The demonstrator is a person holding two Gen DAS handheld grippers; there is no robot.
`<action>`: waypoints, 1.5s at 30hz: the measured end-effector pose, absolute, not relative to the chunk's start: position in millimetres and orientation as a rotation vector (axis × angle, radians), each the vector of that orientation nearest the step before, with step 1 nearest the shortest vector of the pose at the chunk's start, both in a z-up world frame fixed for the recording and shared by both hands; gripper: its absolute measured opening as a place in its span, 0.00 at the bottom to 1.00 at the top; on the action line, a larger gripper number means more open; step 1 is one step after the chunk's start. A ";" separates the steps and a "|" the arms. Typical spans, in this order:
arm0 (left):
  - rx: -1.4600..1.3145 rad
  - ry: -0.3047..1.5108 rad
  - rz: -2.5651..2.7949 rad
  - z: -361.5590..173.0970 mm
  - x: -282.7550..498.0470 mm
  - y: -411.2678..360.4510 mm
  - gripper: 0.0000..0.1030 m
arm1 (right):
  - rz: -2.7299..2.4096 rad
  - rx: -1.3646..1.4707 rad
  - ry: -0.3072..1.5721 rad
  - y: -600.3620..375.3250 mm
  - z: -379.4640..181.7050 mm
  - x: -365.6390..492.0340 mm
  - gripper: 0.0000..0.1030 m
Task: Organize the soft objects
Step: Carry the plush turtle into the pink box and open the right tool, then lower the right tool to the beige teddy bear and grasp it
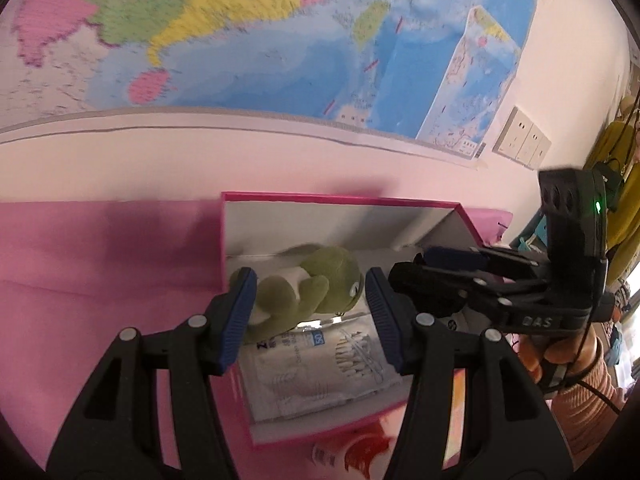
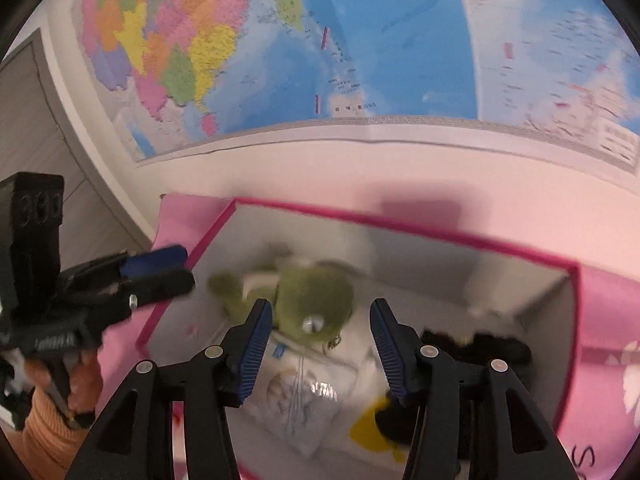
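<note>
— Pink all around you: the pink box (image 1: 240,200) sits open on the pink-covered worktop (image 1: 100,280), against the wall under the map (image 1: 280,40). Where is the soft toy?

— The green plush frog (image 1: 308,288) lies inside the box, toward its far wall, partly on top of a packet of cotton swabs (image 1: 320,364). In the right wrist view you see the same frog (image 2: 308,296) with the packet (image 2: 304,396) below it, and something dark (image 2: 476,346) and something yellow (image 2: 370,426) at the right side of the box (image 2: 400,224). Both are too blurred to name.

— What are your fingers doing?

— Your left gripper (image 1: 310,316) hangs over the box with its fingers spread wide, one blue pad to each side of the frog, holding nothing. Your right gripper (image 2: 320,348) is spread the same way above the frog and the packet, also holding nothing.

— Can you see each gripper from the other side?

— Yes. In the left wrist view your right gripper (image 1: 424,268) reaches over the right part of the box from the right, beside the frog, your hand (image 1: 556,354) on its handle. In the right wrist view your left gripper (image 2: 176,268) comes in from the left, its tips at the box's left wall.
</note>
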State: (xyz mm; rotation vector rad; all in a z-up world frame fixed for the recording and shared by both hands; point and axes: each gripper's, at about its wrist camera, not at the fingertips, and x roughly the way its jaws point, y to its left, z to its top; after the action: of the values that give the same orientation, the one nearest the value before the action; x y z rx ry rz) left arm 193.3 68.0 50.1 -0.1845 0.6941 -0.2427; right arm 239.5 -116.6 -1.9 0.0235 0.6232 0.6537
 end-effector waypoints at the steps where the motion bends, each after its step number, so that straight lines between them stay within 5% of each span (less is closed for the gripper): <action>1: -0.183 0.679 -0.237 52.6 187.0 69.5 0.56 | 0.659 0.022 0.621 -121.0 -2.5 233.2 0.50; 13: -0.121 0.569 -0.458 71.1 77.7 28.0 0.56 | 0.775 0.007 0.573 -180.1 -10.7 118.1 0.55; 27: -0.154 0.907 -0.718 -21.5 36.5 -41.1 0.56 | 0.756 0.181 0.881 -243.0 -119.3 64.9 0.60; 39: -0.196 1.069 -0.780 -58.3 35.8 -55.0 0.56 | 0.826 0.246 0.901 -238.5 -137.2 54.9 0.69; 42: -0.190 1.091 -0.773 -62.6 37.3 -60.1 0.56 | 0.841 0.250 0.891 -232.9 -138.2 56.3 0.66; 45: -0.183 1.098 -0.761 -63.1 39.8 -63.7 0.50 | 0.844 0.248 0.878 -231.2 -139.6 55.6 0.48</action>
State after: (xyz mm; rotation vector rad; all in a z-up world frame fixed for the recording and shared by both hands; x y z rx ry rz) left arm 39.8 -63.7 -63.1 -0.1826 1.0980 -0.7612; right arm 55.6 -231.2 -139.6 0.2483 0.8783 0.8442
